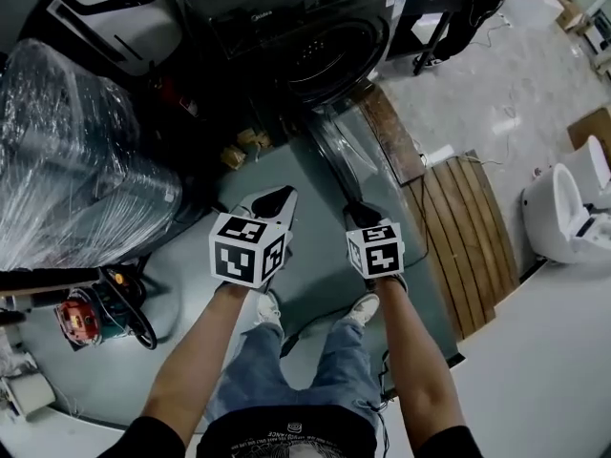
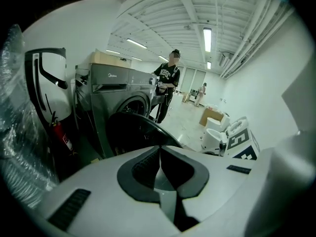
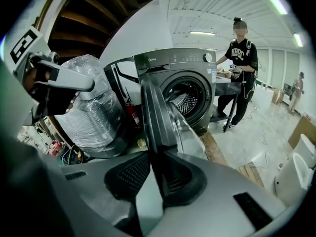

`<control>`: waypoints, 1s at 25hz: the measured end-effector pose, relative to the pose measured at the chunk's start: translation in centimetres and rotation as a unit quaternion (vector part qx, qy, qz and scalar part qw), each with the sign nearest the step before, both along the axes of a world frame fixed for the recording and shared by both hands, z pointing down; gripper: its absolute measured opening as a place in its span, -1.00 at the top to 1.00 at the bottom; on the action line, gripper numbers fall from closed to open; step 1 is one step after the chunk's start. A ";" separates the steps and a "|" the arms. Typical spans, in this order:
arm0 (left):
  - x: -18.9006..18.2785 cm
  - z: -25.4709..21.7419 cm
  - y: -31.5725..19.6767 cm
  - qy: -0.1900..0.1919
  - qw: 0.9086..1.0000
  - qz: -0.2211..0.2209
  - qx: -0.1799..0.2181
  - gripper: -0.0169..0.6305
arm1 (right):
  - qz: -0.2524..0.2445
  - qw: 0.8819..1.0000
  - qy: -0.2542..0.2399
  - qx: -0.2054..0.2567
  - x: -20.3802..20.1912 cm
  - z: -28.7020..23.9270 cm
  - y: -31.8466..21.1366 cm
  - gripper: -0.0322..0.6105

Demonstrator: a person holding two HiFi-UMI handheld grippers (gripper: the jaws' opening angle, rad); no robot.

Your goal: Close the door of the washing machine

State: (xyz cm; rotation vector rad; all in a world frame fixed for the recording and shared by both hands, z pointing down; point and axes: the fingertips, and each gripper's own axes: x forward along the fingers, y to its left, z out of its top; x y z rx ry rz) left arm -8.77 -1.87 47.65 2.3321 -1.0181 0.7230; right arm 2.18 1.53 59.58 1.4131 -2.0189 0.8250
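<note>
The washing machine (image 1: 315, 36) stands ahead, its door (image 1: 348, 151) swung out toward the person. The right gripper (image 1: 361, 214) is clamped on the door's near edge, with the left gripper (image 1: 277, 198) just left of it. A wrapped bundle (image 1: 76, 151) sits left of the machine, slatted boards (image 1: 473, 227) lie right of the door, and a toilet (image 1: 563, 208) stands beyond them.

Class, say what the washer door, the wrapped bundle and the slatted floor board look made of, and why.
The door: dark glossy rim, probably plastic, around see-through domed glass. The bundle: clear film, crinkled, shiny highlights. The slatted board: likely wood, matte brown parallel slats.
</note>
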 end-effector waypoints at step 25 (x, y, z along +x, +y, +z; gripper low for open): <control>8.0 0.4 -1.0 -0.021 0.995 -0.102 0.005 0.86 | -0.108 0.994 0.003 0.016 11.1 0.3 -7.9 0.60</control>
